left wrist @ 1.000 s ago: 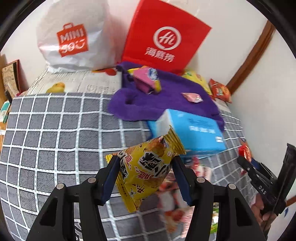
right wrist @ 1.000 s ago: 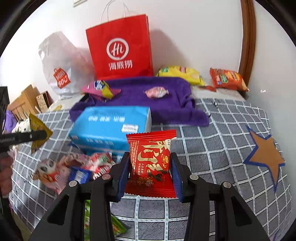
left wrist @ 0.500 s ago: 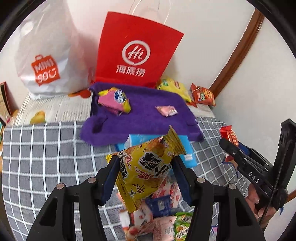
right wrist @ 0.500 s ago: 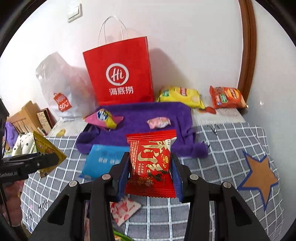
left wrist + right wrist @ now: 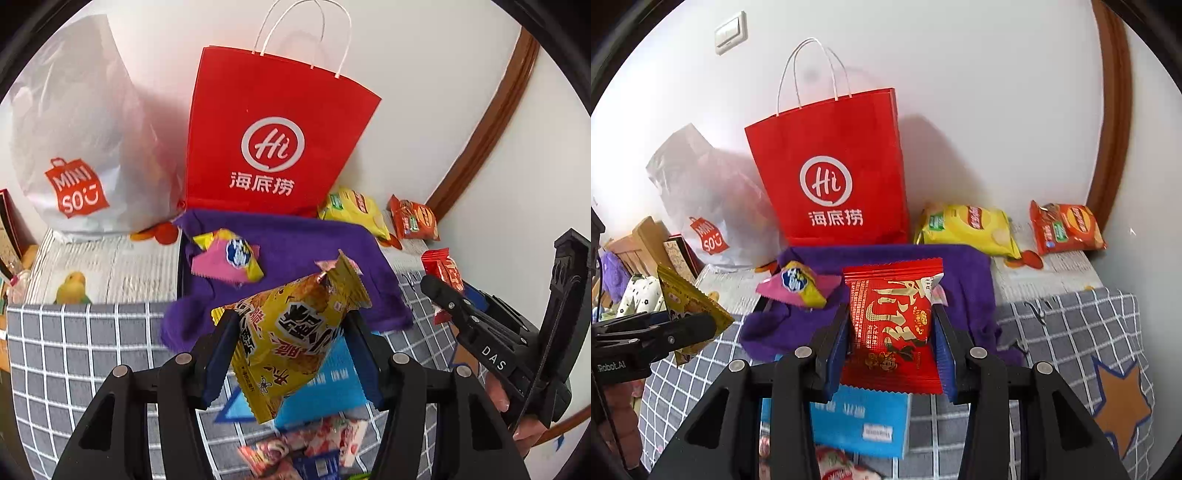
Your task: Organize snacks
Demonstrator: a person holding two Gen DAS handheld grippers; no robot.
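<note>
My left gripper (image 5: 290,341) is shut on a yellow snack packet (image 5: 291,332), held in the air above the bed. My right gripper (image 5: 891,334) is shut on a red snack packet (image 5: 892,317), also lifted. Both point toward a purple towel (image 5: 303,243) on the bed, in front of a red paper bag (image 5: 273,147). A pink and yellow snack (image 5: 231,256) lies on the towel's left part. The right gripper with its red packet (image 5: 441,267) shows at the right of the left wrist view. The left gripper with its yellow packet (image 5: 690,306) shows at the left of the right wrist view.
A white Miniso bag (image 5: 81,147) stands left of the red bag. Yellow (image 5: 967,229) and orange (image 5: 1065,227) chip bags lie against the wall at right. A blue box (image 5: 860,421) and several loose snacks (image 5: 306,448) lie below the grippers on the grey checked cover (image 5: 1071,332).
Both grippers have risen and moved toward the purple towel and red bag, each still holding its packet. The blue box now lies lower in both views.
</note>
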